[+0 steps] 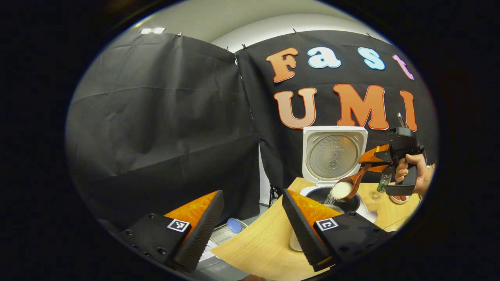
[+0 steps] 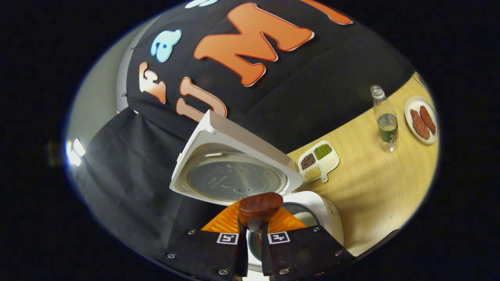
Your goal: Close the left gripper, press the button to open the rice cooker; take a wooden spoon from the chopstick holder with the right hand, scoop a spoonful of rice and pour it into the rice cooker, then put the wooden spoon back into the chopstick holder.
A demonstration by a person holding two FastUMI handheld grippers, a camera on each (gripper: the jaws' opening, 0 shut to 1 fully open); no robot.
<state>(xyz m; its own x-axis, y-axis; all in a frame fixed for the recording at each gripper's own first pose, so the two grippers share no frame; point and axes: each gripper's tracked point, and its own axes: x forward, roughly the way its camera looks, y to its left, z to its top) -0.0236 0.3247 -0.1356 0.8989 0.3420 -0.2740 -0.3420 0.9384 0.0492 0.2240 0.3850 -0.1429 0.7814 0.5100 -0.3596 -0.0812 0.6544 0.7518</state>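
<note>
**A:** What is shown at the rice cooker (image 1: 336,199)?

**B:** Its lid (image 1: 334,154) is raised upright. In the left gripper view, a wooden spoon (image 1: 345,189) is tipped over the open pot, and white rice (image 1: 339,191) is seen spilling from its bowl into the cooker.

**A:** How are the tongs set?

**B:** The right gripper (image 2: 254,230) is clenched on the spoon's handle, with both fingers pressed against it. The left gripper (image 1: 250,218) is held released, fingers spread with nothing between them, near the table (image 1: 258,242) edge and apart from the cooker.

**A:** How is the pour best done?

**B:** By judgement, the spoon's bowl should be kept over the pot's middle and rolled slowly until it is emptied, so no grains are scattered on the rim. The grip should not be slackened. The chopstick holder cannot be located.
</note>
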